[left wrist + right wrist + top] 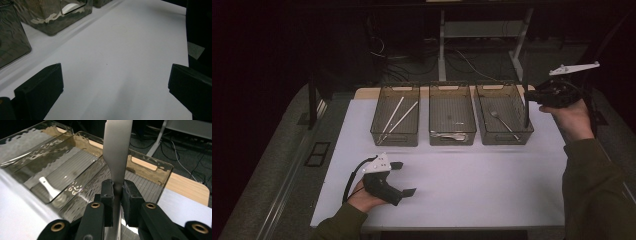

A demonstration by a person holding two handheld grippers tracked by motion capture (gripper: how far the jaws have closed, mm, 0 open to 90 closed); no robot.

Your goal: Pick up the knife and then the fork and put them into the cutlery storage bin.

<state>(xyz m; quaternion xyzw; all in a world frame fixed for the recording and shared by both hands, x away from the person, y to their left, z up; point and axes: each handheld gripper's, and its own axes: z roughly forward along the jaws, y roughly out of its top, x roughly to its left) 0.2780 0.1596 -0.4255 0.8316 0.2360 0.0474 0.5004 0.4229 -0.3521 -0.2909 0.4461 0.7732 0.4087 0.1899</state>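
The right claw (117, 192) grips a flat silver metal utensil handle (117, 147) over the right clear plastic bin (504, 112); the left claw (404, 178) rests wide open on the white tabletop (472, 185)

Dim room, dark at back & left – white table top (462, 185) on a wood board (424, 92), grey floor (272, 165) w/ loose cables (472, 62), white desk legs (442, 45) behind, light falls mostly on table
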